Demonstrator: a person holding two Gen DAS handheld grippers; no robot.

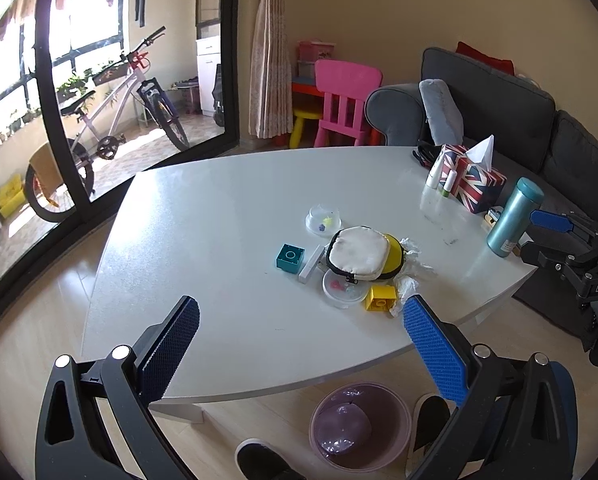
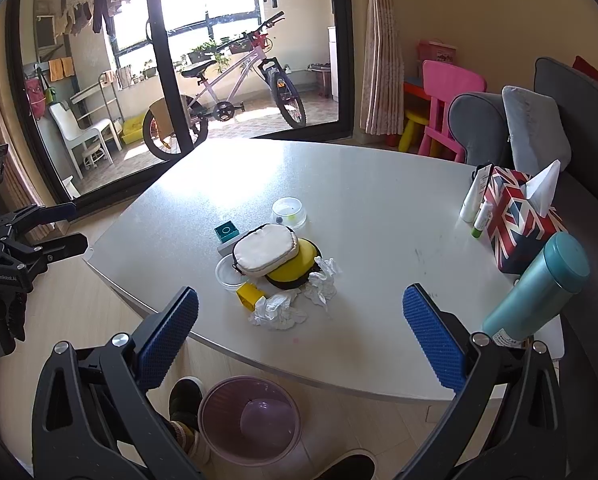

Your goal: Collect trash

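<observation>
Left gripper: fingers spread wide, nothing between them; it hangs over the near edge of the table, short of the clutter pile.
Right gripper: also spread wide and holding nothing, above the near table edge, with the crumpled tissue just ahead of its left finger.
Crumpled tissue: white wads on the near side of the pouch, one clump against the yellow block, another against the yellow case beneath the pouch.
Pouch: landmark, a cream zip pouch in the middle of the table, resting on top of a yellow round case.
Yellow block: just in front of the pouch, touching the tissue.
Clear lid: flat round dish partly under the pouch's near edge, small coloured bits inside.
White bar: lies just left of the pouch, between it and the teal block.
Clear bowl: behind the pouch, near it but apart.
Table: pale grey top, bare to the left of the pouch.
Tissue box: Union Jack print, well to the right of and behind the pouch, one tissue sticking up; small tubes stand against its left side.
Teal flask: upright, right of the pouch near the table's right edge.
Waste bin: purple-lined, on the floor under the near table edge, below the pouch; a person's shoes flank it.
Background: bicycle behind glass doors, pink chair, grey sofa.
</observation>
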